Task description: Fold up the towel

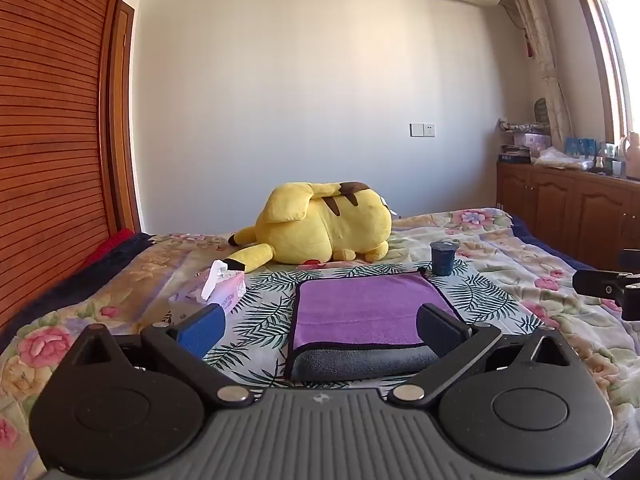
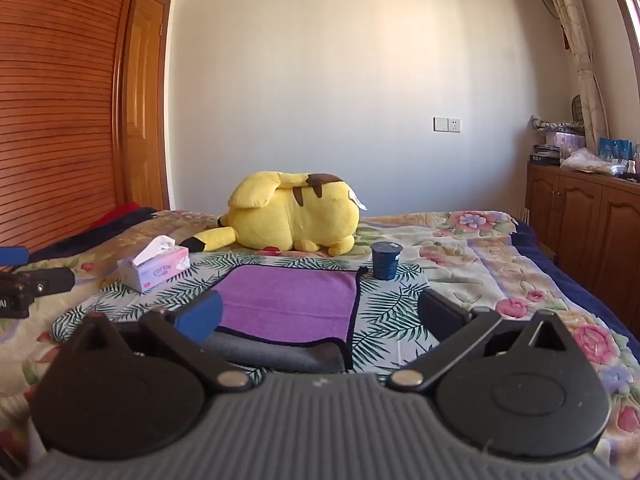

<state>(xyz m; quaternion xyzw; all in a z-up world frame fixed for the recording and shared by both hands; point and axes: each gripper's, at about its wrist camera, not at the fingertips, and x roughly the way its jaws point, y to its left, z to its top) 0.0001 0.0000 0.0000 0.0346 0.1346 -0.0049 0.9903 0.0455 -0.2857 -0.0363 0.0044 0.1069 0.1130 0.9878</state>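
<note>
A purple towel with black trim and a grey underside lies folded flat on a leaf-print cloth on the bed; the grey layer shows along its near edge. It also shows in the right wrist view. My left gripper is open and empty, just above the towel's near edge. My right gripper is open and empty, near the towel's near right corner. Each gripper's side shows in the other's view, the right one and the left one.
A yellow plush toy lies behind the towel. A pink tissue box stands to the towel's left, a dark blue cup at its far right corner. A wooden wardrobe is left, low cabinets right.
</note>
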